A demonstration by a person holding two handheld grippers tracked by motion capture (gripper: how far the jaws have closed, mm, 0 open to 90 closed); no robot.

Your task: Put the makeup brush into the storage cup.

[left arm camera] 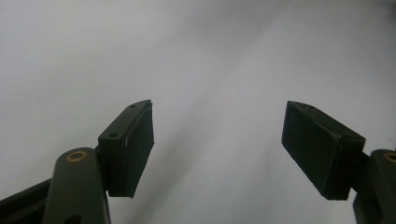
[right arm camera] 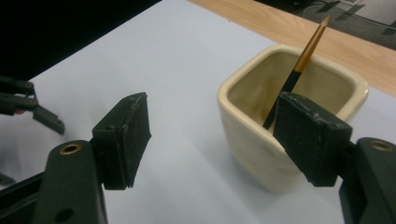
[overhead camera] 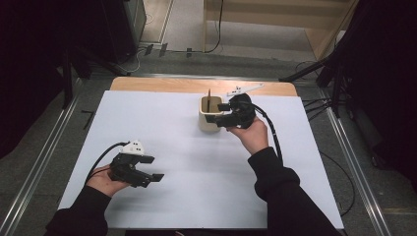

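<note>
Near the left front of the white table (overhead camera: 187, 196), the left gripper (overhead camera: 156, 178) hovers wide open and empty. Farther right, the right gripper (overhead camera: 216, 118), also agape and empty, sits just beside the cream square ceramic cup (right arm camera: 261, 140): likely heavy, rigid, glossy-slippery, chippable. Its orange-and-black pencil (right arm camera: 301, 65) leans inside, light, best pinched mid-shaft.

Black sleeves (overhead camera: 280, 182); each black hand-held gripper (overhead camera: 156, 177) has brass pivot screws, trailing black cable.
</note>
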